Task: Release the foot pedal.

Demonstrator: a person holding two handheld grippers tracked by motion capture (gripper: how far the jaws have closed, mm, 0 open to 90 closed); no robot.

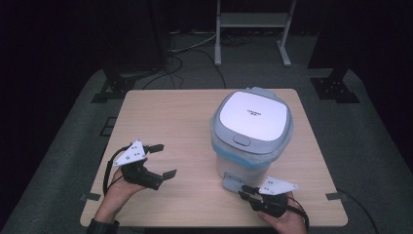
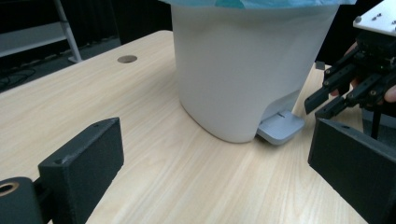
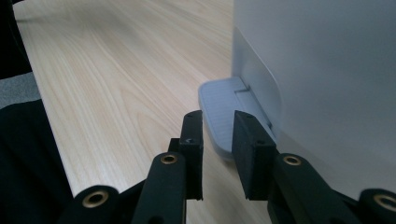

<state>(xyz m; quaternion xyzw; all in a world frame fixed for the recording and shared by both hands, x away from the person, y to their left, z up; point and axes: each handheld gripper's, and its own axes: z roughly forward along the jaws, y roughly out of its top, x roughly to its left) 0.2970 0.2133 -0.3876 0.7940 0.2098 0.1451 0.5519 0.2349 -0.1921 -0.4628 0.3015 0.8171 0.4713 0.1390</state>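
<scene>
So the pedal bin (image 1: 251,131) sits right of centre on the wooden table (image 1: 170,126), lid (image 1: 252,116) down, blue liner (image 1: 243,158) poking out under the rim. The right gripper (image 1: 249,192) has its jaws nearly pressed together, a thin gap left, nothing between them, hovering over the grey foot pedal (image 3: 224,109). Looks like the pedal gets pushed next, I think. Press straight down on the flat middle, not the lip, or it'll slip off. The left gripper (image 1: 163,160) is spread wide, well apart from the bin; maybe brace the wall (image 2: 243,70) so it doesn't scoot.
</scene>
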